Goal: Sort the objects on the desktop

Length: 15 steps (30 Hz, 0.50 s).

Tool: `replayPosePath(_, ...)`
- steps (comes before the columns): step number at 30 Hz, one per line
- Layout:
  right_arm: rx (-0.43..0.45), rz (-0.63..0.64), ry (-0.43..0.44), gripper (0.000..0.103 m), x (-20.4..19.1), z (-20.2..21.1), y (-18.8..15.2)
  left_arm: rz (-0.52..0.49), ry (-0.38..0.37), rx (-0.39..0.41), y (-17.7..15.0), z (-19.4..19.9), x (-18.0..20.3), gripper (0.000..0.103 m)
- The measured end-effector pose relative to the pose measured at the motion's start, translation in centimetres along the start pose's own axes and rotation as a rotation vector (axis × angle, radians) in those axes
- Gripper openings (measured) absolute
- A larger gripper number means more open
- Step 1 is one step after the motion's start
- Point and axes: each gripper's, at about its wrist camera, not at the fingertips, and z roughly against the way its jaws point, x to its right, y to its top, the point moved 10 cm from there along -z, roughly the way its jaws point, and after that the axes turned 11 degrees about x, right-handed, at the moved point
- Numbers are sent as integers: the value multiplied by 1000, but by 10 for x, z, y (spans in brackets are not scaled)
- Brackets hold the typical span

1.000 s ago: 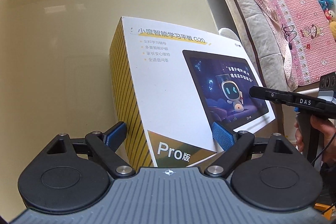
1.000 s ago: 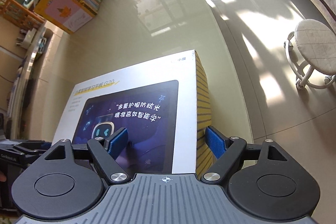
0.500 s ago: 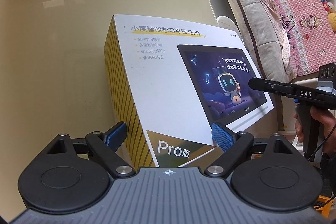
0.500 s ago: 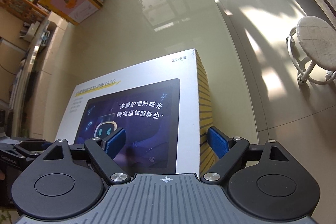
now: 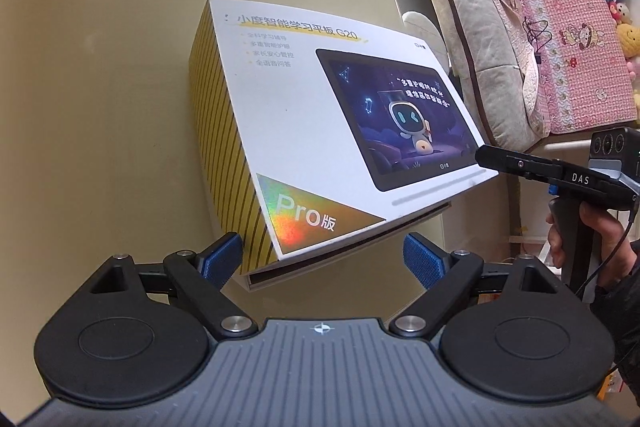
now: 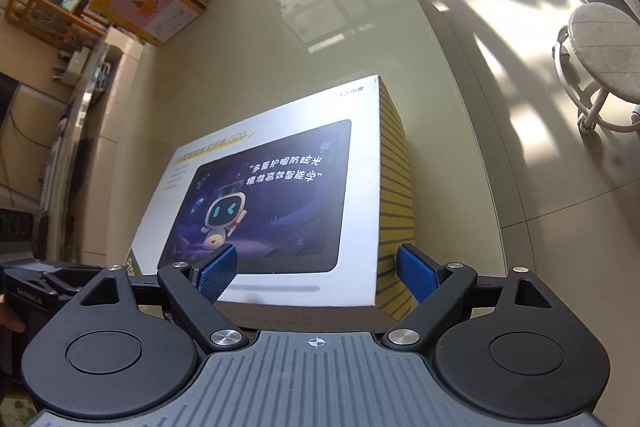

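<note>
Sitting flat on the glossy table (image 5: 100, 107), the tablet box (image 5: 312, 131) fills twelve o'clock. At nine, the left gripper (image 5: 322, 259) straddles its near corner, fingers spread, not pressing. At three, the right gripper (image 6: 316, 273) has just been opening, its pads clear of the box's other corner. I judge the box set down; further sorting isn't visible.

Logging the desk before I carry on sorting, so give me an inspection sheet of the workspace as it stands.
Surface: glossy beige table.
Job's things: tablet box, white lid, yellow striped sides; a gap shows between lid and base.
Clutter: books stacked at the far edge.
Grippers: left claw open, a box corner between its pads; right claw open, jaws just been opening, another corner between them.
Cables: thin black cable by the hand holding the right claw.
Surroundings: round stool, pink quilt.
</note>
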Motion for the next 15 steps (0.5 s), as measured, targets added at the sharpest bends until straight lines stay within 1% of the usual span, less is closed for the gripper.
replayPosePath(2,-8,-78,30,88,9,-6,8,100,-51,-12,5,-1,-12,103)
replayPosePath(4,-40,-155,61,92,19,-17,15,208,-105,-25,11,-4,-26,103)
replayPosePath(6,-70,-194,77,94,27,-29,21,305,-154,-34,20,-10,-41,103)
replayPosePath(7,-90,-201,82,95,29,-35,22,340,-165,-45,23,-14,-47,103)
replayPosePath(8,-105,-200,75,94,32,-41,23,346,-159,-66,25,-21,-50,103)
replayPosePath(11,-151,-173,58,94,35,-56,20,360,-140,-129,30,-41,-60,103)
replayPosePath(13,-173,-150,56,98,35,-63,18,356,-151,-151,32,-51,-58,103)
replayPosePath(14,-169,-136,53,102,34,-64,19,353,-156,-161,34,-53,-57,103)
replayPosePath(15,-166,-126,51,101,33,-65,20,345,-156,-159,36,-54,-56,103)
